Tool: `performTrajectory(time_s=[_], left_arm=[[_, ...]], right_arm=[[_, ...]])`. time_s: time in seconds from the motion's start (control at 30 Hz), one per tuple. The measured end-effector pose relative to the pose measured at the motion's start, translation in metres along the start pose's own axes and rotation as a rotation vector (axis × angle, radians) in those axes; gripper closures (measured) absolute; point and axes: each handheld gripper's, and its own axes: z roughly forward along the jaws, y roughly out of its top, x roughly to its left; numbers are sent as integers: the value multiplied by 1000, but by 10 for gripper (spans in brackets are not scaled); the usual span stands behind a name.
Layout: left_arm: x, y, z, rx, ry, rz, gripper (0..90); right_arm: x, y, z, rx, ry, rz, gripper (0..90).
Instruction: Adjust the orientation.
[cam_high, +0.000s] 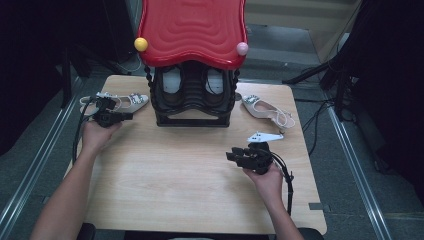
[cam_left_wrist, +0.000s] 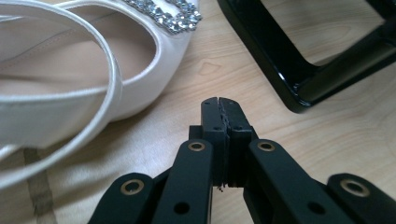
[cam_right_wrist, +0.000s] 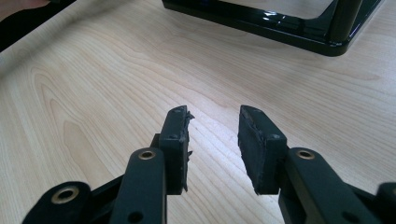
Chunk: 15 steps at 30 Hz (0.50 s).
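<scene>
The left gripper (cam_left_wrist: 219, 105) — jaws pressed together, empty — sits just right of the white shoe (cam_left_wrist: 70, 79); the right gripper (cam_right_wrist: 214, 122) gapes over bare table (cam_right_wrist: 93, 93).

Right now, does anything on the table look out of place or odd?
Yes. The two white jewelled shoes are split up: one lies left of the black shoe rack, beside the shut left tongs; the other lies askew at its right. Nothing looks damaged.
</scene>
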Motion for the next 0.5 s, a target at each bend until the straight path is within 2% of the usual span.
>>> performTrajectory(time_s=[0.1,0.33,0.5], left_arm=[[2,3,6,-2,20,6,900],[8,9,23,4,63,-13,900],[9,13,32,-4,68,-7,900]], right_arm=[[1,-3,-1,-10,-5,2,644],[1,-9,-7,-16,-24,21,645],[0,-12,-11,-19,-32,30,646]])
